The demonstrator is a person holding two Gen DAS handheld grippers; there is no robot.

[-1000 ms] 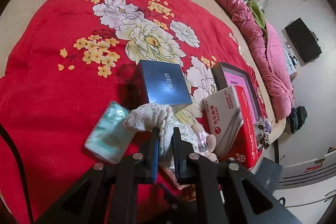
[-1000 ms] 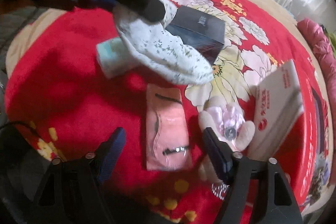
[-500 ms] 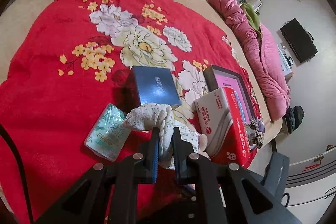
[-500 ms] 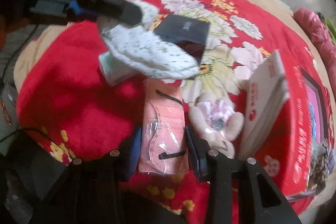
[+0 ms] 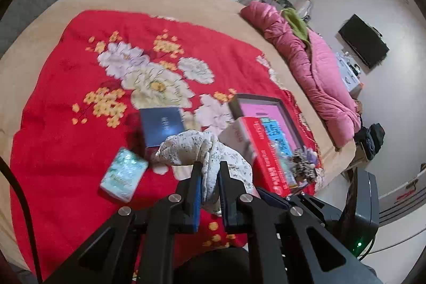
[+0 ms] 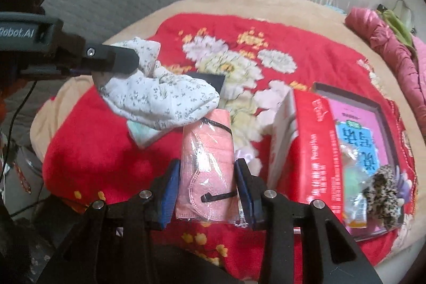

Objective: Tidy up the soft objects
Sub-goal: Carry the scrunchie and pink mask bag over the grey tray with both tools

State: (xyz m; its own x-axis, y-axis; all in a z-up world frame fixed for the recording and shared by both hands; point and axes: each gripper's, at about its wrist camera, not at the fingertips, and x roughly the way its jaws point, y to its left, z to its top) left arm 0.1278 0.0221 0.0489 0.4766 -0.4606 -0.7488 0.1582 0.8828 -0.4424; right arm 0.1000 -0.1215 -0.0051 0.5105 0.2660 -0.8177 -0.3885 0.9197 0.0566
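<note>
My left gripper (image 5: 209,175) is shut on a white floral sock (image 5: 205,153) and holds it above the red flowered blanket (image 5: 80,71). The sock also shows in the right wrist view (image 6: 159,97), hanging from the left gripper's finger (image 6: 111,61). My right gripper (image 6: 206,180) is shut on a pink face mask in a clear wrapper (image 6: 206,164) and holds it lifted off the blanket. A pale plush toy (image 6: 249,156) lies mostly hidden behind the mask. A teal tissue pack (image 5: 123,175) lies on the blanket left of the sock.
A dark blue box (image 5: 162,125) lies mid-blanket. A red and white carton (image 6: 306,145) stands beside a grey tray (image 6: 383,108) with a pink booklet and a leopard scrunchie (image 6: 383,188). A pink quilt (image 5: 306,63) lies along the bed's right edge.
Both grippers rose away from the bed. The right gripper closed on the pink mask and lifted it. The left gripper kept hold of the sock.
</note>
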